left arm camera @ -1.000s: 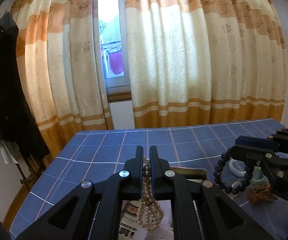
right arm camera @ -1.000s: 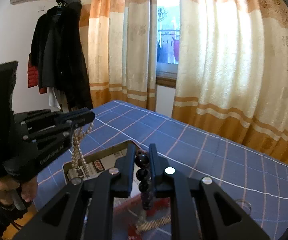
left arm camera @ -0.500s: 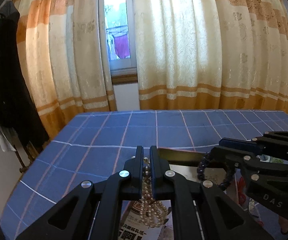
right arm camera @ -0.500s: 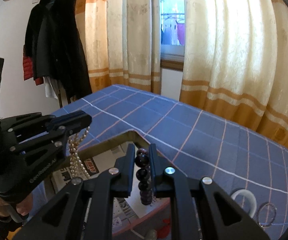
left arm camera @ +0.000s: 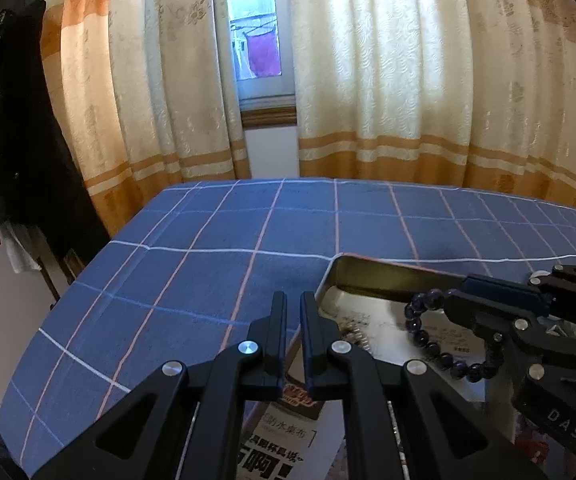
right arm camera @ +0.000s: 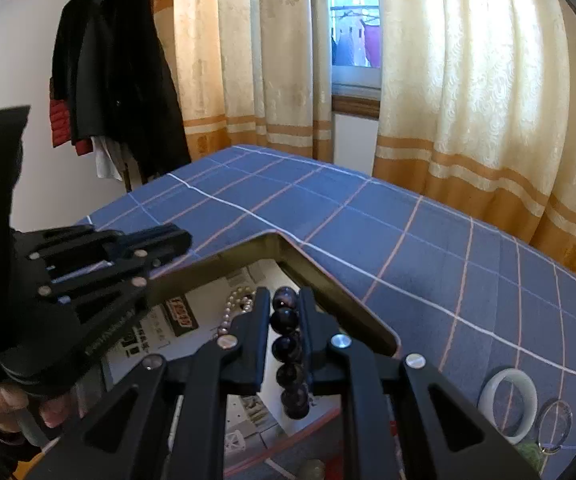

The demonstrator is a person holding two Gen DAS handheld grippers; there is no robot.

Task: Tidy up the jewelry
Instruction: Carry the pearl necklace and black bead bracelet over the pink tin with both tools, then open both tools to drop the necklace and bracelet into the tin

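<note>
So on the left side there's a dark coat [right arm camera: 116, 68] hanging by the wall, and the left gripper [left arm camera: 293, 312] sits over the near-left corner of the metal tin [left arm camera: 387, 276], jaws pretty much closed with just a thin slit between them and nothing visibly pinched in there. A pearl strand [right arm camera: 234, 312] is lying inside the tin on the printed paper lining [left arm camera: 284, 440], just under and beside the gripper tips. Moving right, the right gripper [right arm camera: 284, 308] is clamped tight on a dark purple bead bracelet [right arm camera: 286, 344]; from the left wrist camera you can see the loop dangling below its tips, over the inside of the tin. Whether the lowest beads touch the lining, can't tell. Everything sits on a blue checked tablecloth [left arm camera: 228, 264]. Further right on the cloth, outside the tin, there's a white bangle [right arm camera: 507, 404] and a thin clear-looking ring [right arm camera: 555, 424] just beside it. Cream and orange curtains [left arm camera: 387, 80] behind.
</note>
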